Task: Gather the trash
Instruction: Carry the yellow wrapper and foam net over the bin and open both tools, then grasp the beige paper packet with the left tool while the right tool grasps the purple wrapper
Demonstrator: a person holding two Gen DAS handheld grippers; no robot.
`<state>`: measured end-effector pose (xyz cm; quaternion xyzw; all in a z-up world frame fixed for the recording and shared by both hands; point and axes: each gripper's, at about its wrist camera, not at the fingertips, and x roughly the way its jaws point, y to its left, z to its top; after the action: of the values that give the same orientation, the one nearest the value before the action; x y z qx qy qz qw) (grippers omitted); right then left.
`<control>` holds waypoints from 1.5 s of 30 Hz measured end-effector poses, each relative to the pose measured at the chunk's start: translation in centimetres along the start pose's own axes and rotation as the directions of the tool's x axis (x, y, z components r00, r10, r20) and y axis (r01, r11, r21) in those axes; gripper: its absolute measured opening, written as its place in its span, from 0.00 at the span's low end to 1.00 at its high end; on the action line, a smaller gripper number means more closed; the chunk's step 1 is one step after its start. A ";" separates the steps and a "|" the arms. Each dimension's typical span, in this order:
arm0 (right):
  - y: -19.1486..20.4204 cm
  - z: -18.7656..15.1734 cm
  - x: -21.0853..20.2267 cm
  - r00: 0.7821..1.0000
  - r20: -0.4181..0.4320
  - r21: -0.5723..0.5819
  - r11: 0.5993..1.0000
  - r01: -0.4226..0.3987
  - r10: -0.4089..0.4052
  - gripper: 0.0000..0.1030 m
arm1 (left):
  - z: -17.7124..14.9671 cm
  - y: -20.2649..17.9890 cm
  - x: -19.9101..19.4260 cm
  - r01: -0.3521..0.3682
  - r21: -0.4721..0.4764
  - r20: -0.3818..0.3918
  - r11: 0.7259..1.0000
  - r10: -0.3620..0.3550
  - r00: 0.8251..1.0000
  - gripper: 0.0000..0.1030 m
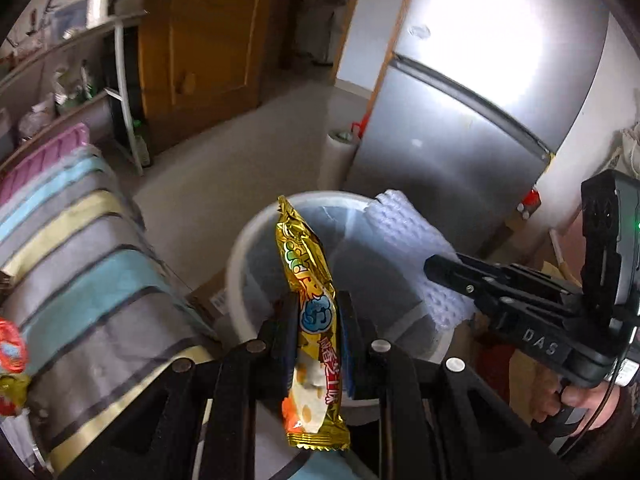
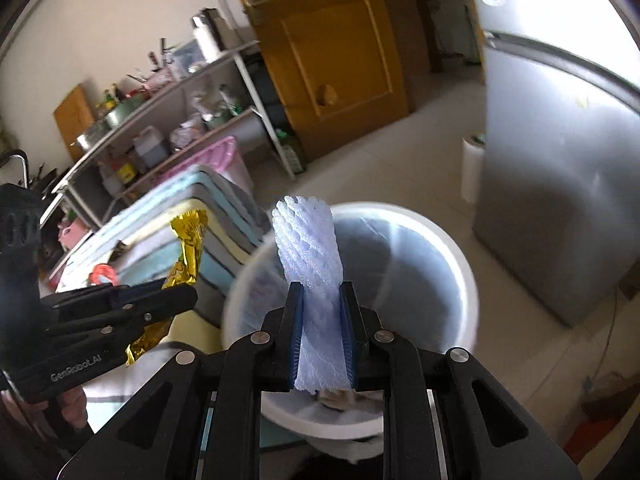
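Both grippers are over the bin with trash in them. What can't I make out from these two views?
- Bottom of the white bin: both views, covered by the left gripper, right gripper and their loads.
- Gold wrapper print: left view, too blurred to read.
- Red item on the striped cloth: left view, cut by the edge.

White raised letters "DAS" stand on the black plastic right gripper (image 1: 444, 270); "GenRobot.AI" stands on the black plastic left gripper (image 2: 188, 294). The gold foil snack wrapper (image 1: 310, 280) bears colourful print, unreadable.
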<state>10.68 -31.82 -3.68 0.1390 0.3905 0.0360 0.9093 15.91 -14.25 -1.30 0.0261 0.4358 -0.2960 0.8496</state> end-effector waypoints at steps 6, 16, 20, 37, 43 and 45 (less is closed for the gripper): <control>-2.2 -0.6 2.3 0.998 -0.061 0.033 0.999 0.035 -0.033 0.18 | 0.0 -1.4 3.7 0.007 0.001 -0.082 1.000 -0.007 0.997 0.19; -3.3 -0.6 4.2 0.992 -0.108 0.020 0.997 0.068 -0.065 0.20 | -0.4 -1.1 6.5 -0.014 -0.029 -0.151 0.999 0.009 0.988 0.31; -2.9 -0.6 4.6 0.989 -0.108 0.015 0.995 0.099 -0.097 0.31 | -0.4 -0.6 6.4 -0.015 -0.045 -0.150 0.999 0.008 0.989 0.42; -0.3 -0.6 1.6 0.996 -0.034 -0.002 0.996 0.088 -0.088 0.44 | -1.1 2.2 -0.1 -0.080 -0.103 -0.025 0.992 0.078 0.997 0.58; 2.7 -0.7 -0.6 0.999 0.019 -0.035 0.998 0.047 -0.047 0.44 | -2.6 4.2 -4.5 -0.111 -0.131 0.040 0.985 0.117 0.992 0.59; 4.0 -0.9 -1.1 0.999 0.029 -0.051 0.998 0.031 -0.030 0.44 | -3.3 5.0 -6.0 -0.118 -0.138 0.061 0.983 0.127 0.990 0.60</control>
<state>9.44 -28.02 -2.36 0.1100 0.3787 0.0301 0.9185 13.45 -6.25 0.15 -0.0147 0.4224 -0.2138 0.8807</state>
